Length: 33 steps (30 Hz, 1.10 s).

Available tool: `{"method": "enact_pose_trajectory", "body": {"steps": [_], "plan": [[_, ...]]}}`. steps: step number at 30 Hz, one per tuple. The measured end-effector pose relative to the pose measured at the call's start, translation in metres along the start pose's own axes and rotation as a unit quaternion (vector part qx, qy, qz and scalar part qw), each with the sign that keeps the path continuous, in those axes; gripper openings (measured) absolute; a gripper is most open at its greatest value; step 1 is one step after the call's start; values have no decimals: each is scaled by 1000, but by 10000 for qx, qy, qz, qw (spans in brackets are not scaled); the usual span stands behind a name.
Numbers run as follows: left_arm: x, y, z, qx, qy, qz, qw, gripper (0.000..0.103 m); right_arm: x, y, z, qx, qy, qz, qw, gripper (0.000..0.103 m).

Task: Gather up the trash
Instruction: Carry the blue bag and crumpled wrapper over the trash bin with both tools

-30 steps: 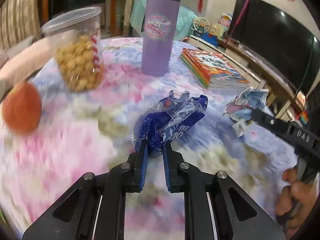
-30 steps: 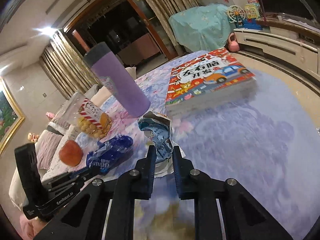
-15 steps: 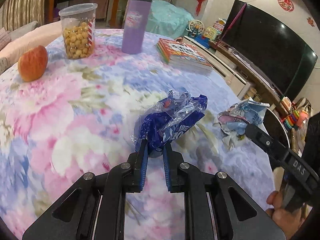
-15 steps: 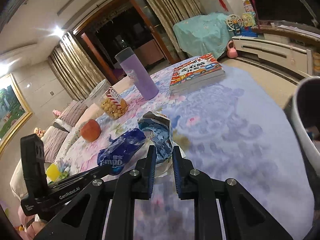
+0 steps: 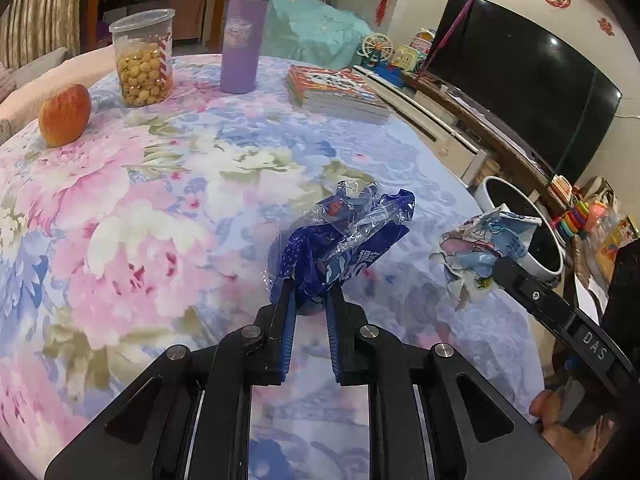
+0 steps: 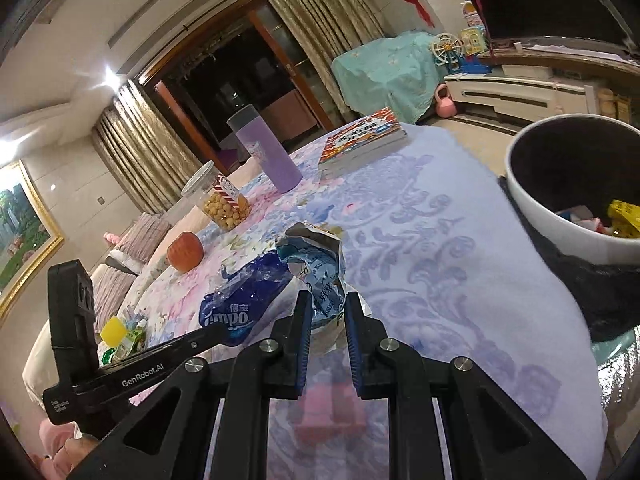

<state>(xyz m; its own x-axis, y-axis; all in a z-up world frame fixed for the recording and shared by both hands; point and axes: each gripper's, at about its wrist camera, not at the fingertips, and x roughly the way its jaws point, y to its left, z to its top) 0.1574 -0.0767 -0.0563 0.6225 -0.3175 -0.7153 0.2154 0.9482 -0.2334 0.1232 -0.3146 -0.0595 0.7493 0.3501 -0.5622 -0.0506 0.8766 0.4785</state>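
My left gripper [image 5: 311, 294] is shut on a crumpled dark blue plastic wrapper [image 5: 344, 240] and holds it above the flowered tablecloth [image 5: 140, 208]. My right gripper [image 6: 327, 308] is shut on a crumpled light blue snack wrapper [image 6: 320, 264]. That light blue wrapper also shows in the left wrist view [image 5: 486, 246], in front of the bin. The blue wrapper also shows in the right wrist view [image 6: 240, 308], to the left. A white trash bin [image 6: 532, 196] with a dark inside stands past the table's right edge and holds some scraps. It also shows in the left wrist view [image 5: 486, 196].
On the far side of the table stand a purple tumbler [image 5: 242, 38], a clear jar of yellow snacks [image 5: 143, 58], an orange fruit [image 5: 64, 116] and a stack of books [image 5: 336, 94]. A TV [image 5: 520, 84] on a low cabinet is to the right.
Both grippers have pulled back from the far objects and moved toward the table's right edge, each still holding its wrapper. The white bin has come into view.
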Motion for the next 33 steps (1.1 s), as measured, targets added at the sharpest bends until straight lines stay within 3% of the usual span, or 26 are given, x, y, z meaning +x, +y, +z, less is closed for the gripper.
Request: {"method": "enact_pose_trajectory", "body": {"steps": [33], "plan": [[5, -77, -10, 733, 93, -254, 9969, 14, -53, -45, -8, 368, -505, -222, 9978, 17]]}}
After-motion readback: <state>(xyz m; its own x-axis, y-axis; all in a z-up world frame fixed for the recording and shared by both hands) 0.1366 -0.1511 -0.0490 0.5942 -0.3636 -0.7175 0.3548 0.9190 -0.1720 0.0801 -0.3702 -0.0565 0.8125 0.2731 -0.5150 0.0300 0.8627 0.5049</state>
